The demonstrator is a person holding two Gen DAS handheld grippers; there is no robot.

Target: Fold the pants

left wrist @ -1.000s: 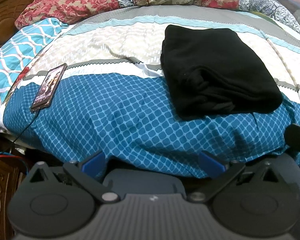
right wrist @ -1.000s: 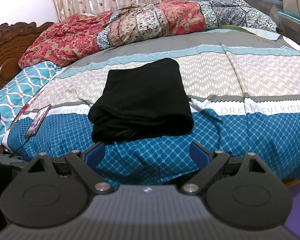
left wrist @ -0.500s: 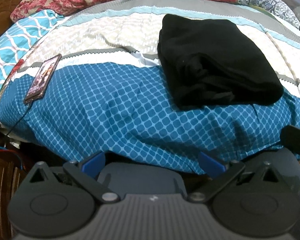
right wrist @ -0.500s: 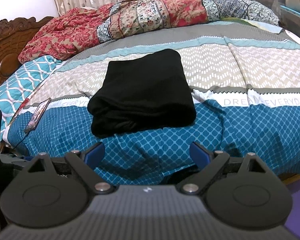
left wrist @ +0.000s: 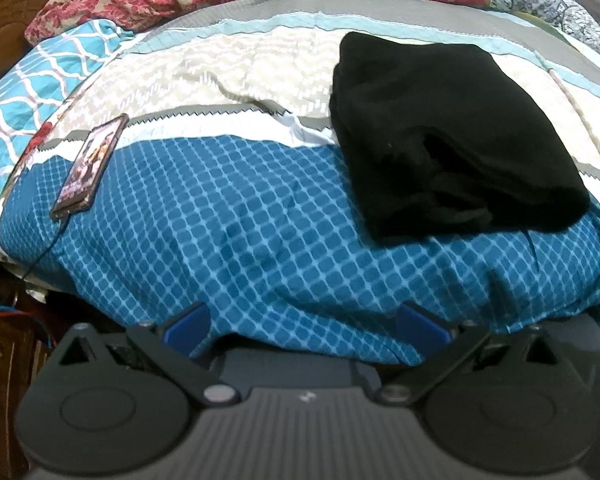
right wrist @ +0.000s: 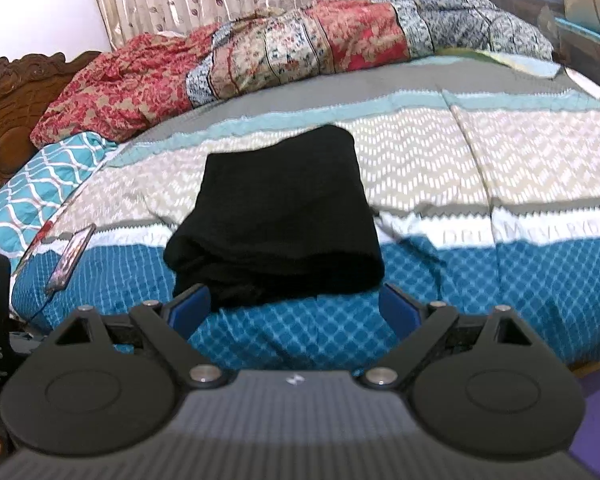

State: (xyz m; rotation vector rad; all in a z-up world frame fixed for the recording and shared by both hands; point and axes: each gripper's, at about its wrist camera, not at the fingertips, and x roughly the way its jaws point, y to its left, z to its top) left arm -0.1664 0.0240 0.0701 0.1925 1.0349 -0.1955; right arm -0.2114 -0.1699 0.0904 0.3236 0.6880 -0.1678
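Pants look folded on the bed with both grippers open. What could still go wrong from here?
1. The black pants have a bulky, loose front edge; another grab there might pull layers apart and undo the fold.
2. The bedspread is soft and wrinkled, so open jaws closing on the pants could catch it too.
3. A phone with a cable lies near the bed's edge; a leftward sweep could knock it off.

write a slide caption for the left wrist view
Open left gripper faces folded black pants and a phone on the bed.
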